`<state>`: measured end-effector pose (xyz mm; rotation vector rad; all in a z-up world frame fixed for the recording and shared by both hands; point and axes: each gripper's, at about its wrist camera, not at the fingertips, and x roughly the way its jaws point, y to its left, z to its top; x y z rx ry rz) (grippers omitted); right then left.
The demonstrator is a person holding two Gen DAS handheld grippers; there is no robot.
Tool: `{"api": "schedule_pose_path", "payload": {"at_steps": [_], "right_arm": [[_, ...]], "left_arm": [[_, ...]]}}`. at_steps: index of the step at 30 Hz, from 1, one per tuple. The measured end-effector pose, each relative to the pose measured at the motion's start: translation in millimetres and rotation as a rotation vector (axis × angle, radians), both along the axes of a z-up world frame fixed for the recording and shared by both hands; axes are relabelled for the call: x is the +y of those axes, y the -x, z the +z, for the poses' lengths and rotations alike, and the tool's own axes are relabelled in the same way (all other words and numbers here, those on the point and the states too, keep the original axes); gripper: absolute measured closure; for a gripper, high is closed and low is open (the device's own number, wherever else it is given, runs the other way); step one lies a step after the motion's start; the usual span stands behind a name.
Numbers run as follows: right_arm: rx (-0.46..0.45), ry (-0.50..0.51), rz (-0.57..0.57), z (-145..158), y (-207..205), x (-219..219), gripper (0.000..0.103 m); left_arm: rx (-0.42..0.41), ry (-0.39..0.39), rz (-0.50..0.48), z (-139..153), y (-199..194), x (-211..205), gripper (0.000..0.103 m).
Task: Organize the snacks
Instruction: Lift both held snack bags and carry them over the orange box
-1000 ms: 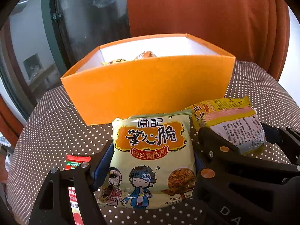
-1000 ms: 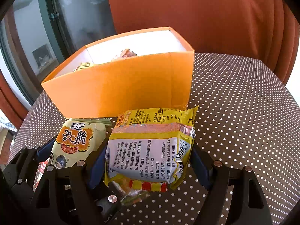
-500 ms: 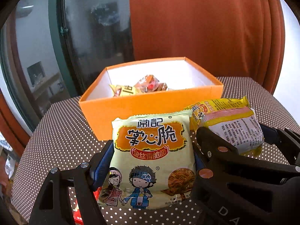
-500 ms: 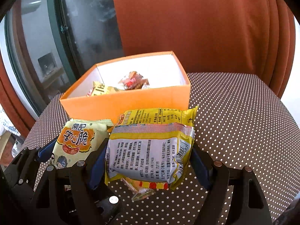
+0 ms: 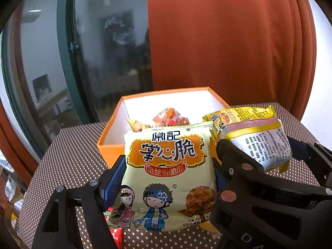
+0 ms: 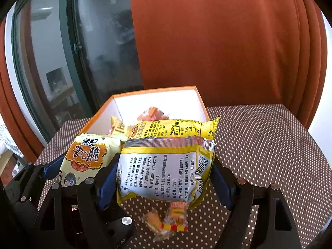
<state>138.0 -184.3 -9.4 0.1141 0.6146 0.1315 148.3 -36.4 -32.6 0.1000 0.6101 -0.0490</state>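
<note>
Left tool (image 5: 168, 178) is clamped across the width of the pale green noodle-snack packet (image 5: 166, 178), its blue pads (image 5: 113, 178) pressing the packet's two side edges. Your right tool (image 6: 164, 178) pinches the yellow packet (image 6: 166, 170) the same way, printed back face toward the camera. Both packets hang clear of the dotted tabletop (image 6: 269, 145).

Handling, as a judgement: these are light, air-puffed film bags with brittle contents. The film looks slick and gives under pressure, so a hard squeeze risks crushing what is inside, and a loose one risks the bag sliding out. Your hold at mid-height on the side edges is the sound place; the crimped top and bottom seams would fold.

Position: each packet sits squarely between its tool's fingers, upper seam toward twelve o'clock. In the left view the yellow packet lies at two o'clock of the green one, just beside it. The orange box (image 5: 112, 151) stands at twelve o'clock beyond both, open, with several wrapped snacks (image 5: 172, 119) already inside.

A small clear-wrapped snack (image 6: 168, 222) lies on the tabletop at six o'clock under the yellow packet. A red wrapper (image 5: 115, 234) shows at seven o'clock below the green one.
</note>
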Motion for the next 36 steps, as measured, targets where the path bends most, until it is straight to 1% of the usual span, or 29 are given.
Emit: {"api": "schedule_pose_path", "payload": {"at_steps": [6, 18, 25, 31, 36], "right_arm": [[-0.049, -0.007, 0.016, 17.8, -12.4, 2.7, 0.022], [-0.117, -0.046, 0.033, 41.1, -48.5, 3.1, 0.022], [-0.134, -0.07, 0.063, 48.2, -76.5, 3.7, 0.022], [-0.128, -0.085, 0.081, 52.0, -100.4, 5.4, 0.022], [-0.111, -0.112, 0.074, 50.2, -117.7, 5.8, 0.022]], "left_arm": [[-0.045, -0.002, 0.019, 18.2, -12.5, 5.3, 0.024], [-0.115, -0.018, 0.052, 49.4, -46.8, 11.8, 0.024], [-0.128, -0.034, 0.089, 59.9, -69.2, 14.0, 0.024], [-0.117, -0.054, 0.106, 64.3, -90.3, 16.7, 0.024], [-0.11, -0.078, 0.107, 63.3, -98.2, 4.0, 0.024]]}}
